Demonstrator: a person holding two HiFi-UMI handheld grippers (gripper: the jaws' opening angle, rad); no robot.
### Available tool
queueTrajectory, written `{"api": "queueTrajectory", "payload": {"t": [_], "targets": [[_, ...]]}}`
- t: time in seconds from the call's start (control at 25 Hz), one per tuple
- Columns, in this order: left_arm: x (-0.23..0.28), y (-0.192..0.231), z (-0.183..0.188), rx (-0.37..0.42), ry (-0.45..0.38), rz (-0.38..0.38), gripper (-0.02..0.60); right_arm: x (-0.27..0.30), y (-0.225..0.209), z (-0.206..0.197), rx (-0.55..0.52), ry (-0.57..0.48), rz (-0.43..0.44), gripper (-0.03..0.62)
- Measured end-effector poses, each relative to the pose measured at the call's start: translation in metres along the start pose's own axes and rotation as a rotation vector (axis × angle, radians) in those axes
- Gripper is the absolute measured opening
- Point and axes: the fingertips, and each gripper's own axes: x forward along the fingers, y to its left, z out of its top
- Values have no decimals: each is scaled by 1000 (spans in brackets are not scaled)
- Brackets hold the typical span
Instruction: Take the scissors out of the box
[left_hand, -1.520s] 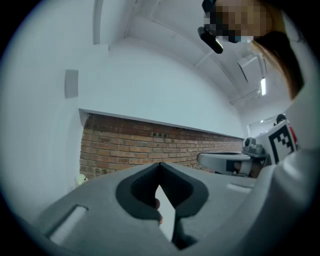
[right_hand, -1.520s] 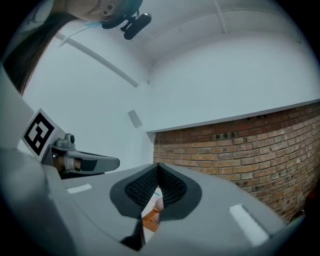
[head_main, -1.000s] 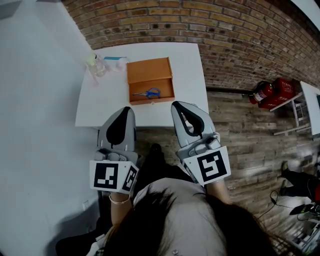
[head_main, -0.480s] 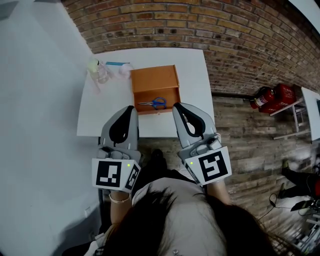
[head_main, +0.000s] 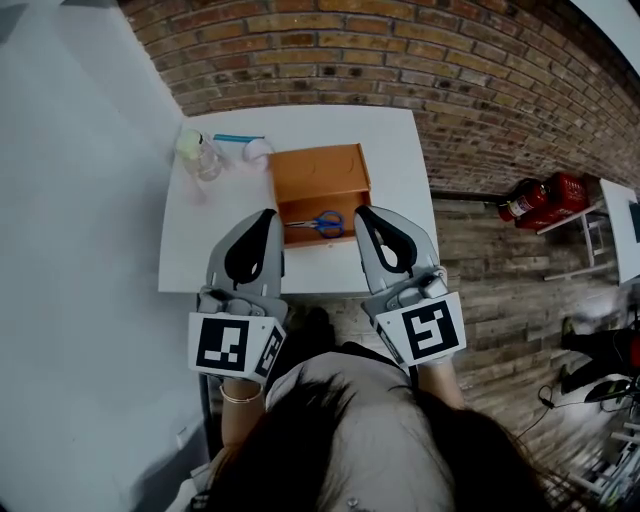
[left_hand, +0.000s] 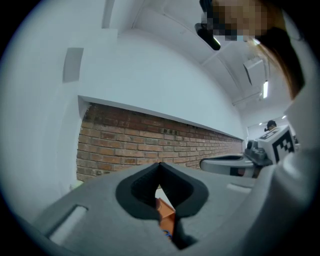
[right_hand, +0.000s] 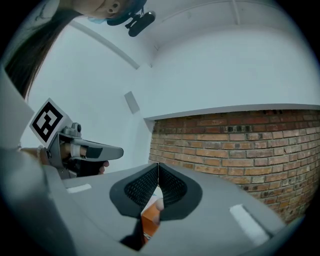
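Both claws are grey moulded plastic with black, ribbed rubber pads hollowed into a rounded notch. The left claw has its tips pressed together with nothing held, and the right claw is likewise pinched closed and empty. Each carries a white cube with black square markers at its rear.

Just ahead of the claws, between their tips in the head view, a rectangular box of smooth orange wood stands open on a flat white table. The scissors with blue plastic loop handles and thin metal blades lie flat in the box's nearer part, closer to the right claw, handles towards it and blades towards the left claw.

Beyond the left claw stands a small clear plastic bottle. A rough red brick wall rises behind the table.
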Motion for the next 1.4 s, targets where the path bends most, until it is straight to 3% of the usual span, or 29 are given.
{"api": "queueTrajectory", "payload": {"t": [0.24, 0.72, 1.04, 1.4], "targets": [[8, 20, 1, 3, 7, -38, -2, 22, 7, -8, 7, 32, 0, 12], [15, 38, 0, -23, -2, -24, -2, 33, 3, -26, -13, 101, 18, 24], [25, 45, -1, -32, -4, 29, -2, 53, -12, -40, -38, 135, 85, 32], [39, 61, -9, -60, 3, 146, -2, 75, -19, -75, -52, 218, 241, 42]]}}
